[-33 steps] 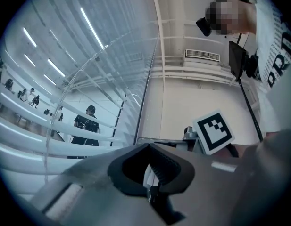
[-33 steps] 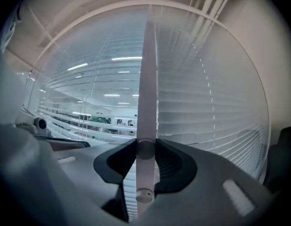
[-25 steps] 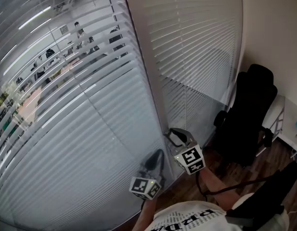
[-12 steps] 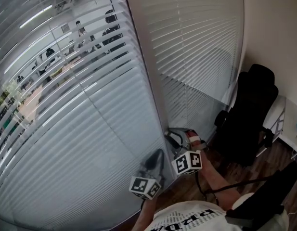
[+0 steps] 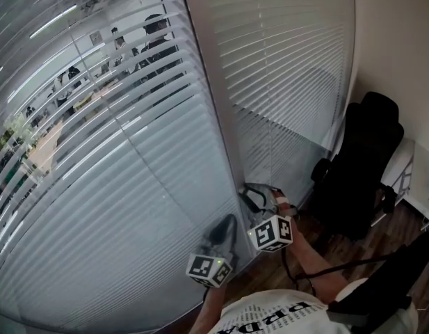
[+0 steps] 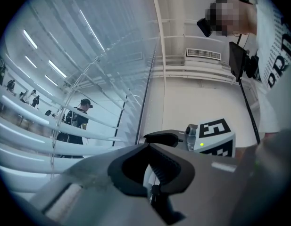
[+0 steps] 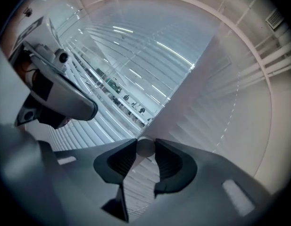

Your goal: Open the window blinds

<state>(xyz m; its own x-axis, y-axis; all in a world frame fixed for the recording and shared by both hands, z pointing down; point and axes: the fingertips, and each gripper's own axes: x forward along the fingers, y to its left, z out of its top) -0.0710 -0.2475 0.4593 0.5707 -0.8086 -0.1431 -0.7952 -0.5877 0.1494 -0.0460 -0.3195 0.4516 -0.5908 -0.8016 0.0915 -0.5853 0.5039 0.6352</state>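
Observation:
The left window blind (image 5: 117, 186) has its upper slats tilted, so an office with people shows through; its lower slats look flat and closed. My right gripper (image 5: 256, 197) reaches level to the post (image 5: 214, 96) between the two blinds. In the right gripper view its jaws (image 7: 145, 149) have just been closing and press on the round grey tilt wand (image 7: 145, 146) at their tips. My left gripper (image 5: 224, 229) hangs just left of it and lower, jaw tips together with nothing between them (image 6: 149, 147).
A second blind (image 5: 284, 82) with closed slats covers the window to the right of the post. A black office chair (image 5: 360, 165) stands close on the right, a white desk edge (image 5: 423, 165) behind it. Wooden floor (image 5: 402, 221) shows below.
My right gripper has rolled about its own axis with the wand in it, its marker cube turning. The upper slats of the left blind have tilted further, showing more through. The left gripper stayed put.

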